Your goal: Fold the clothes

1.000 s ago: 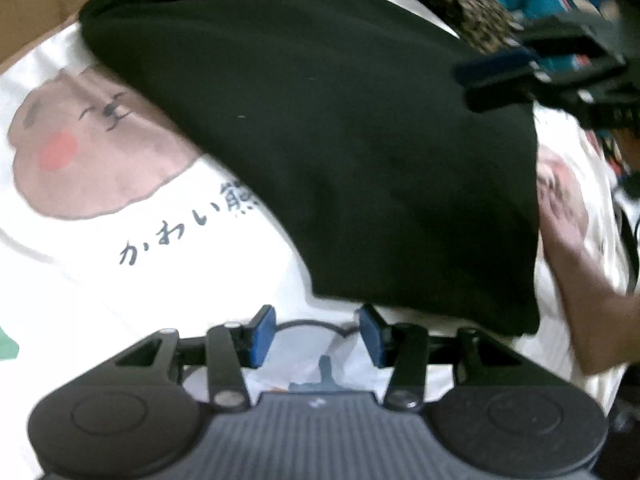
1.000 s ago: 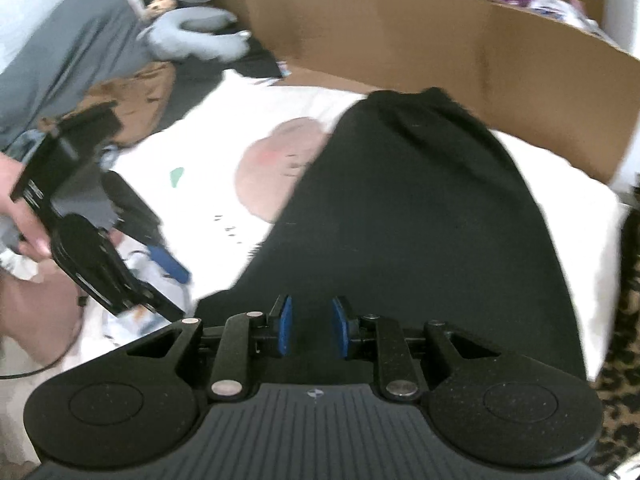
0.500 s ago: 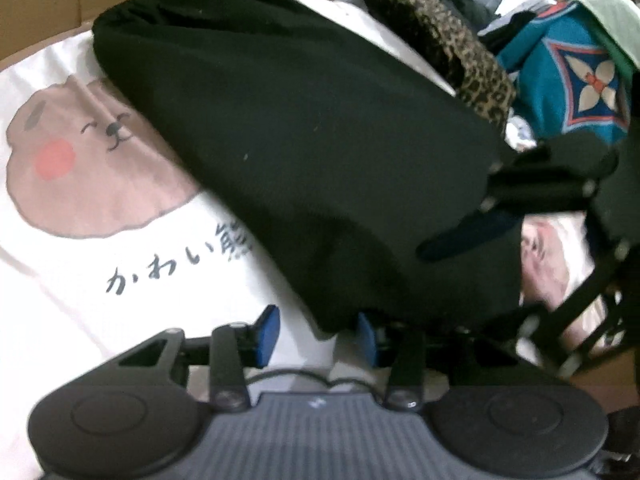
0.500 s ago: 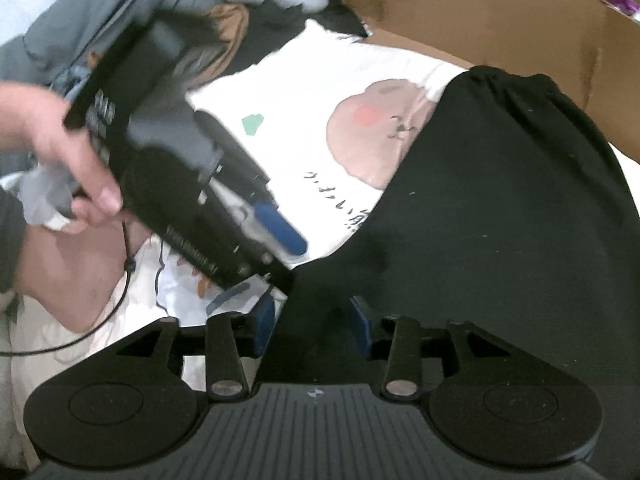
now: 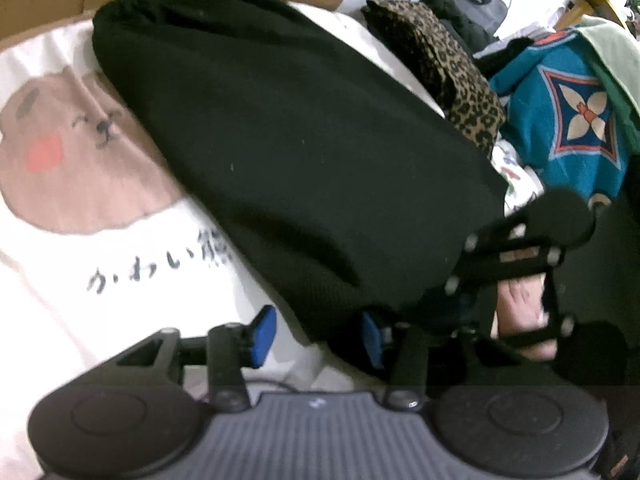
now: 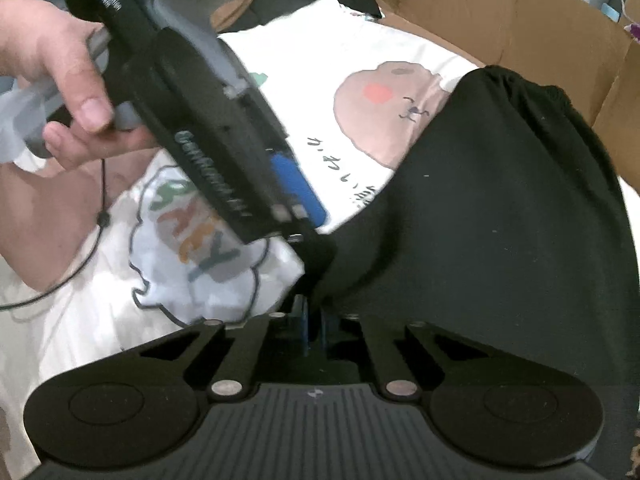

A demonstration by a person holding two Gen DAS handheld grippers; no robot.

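A black garment (image 5: 304, 152) lies across a white bedsheet (image 5: 132, 280) printed with a pink bear and Japanese writing. It also shows in the right wrist view (image 6: 500, 216). My left gripper (image 5: 316, 338) is open, its blue pads either side of the garment's near corner. My right gripper (image 6: 314, 330) is shut on the garment's near edge, close beside the left one. The left gripper also shows in the right wrist view (image 6: 304, 220), held by a hand, with its tips at the same corner.
A brown cardboard wall (image 6: 500, 12) stands behind the bed. A leopard-print cloth (image 5: 448, 68) and a teal patterned cloth (image 5: 568, 120) lie to the right. Grey and brown clothes (image 6: 256, 12) are piled at the far left.
Both grippers have moved in to the garment's near corner. My right gripper has closed on the edge. The left gripper has stayed open and come around the corner.
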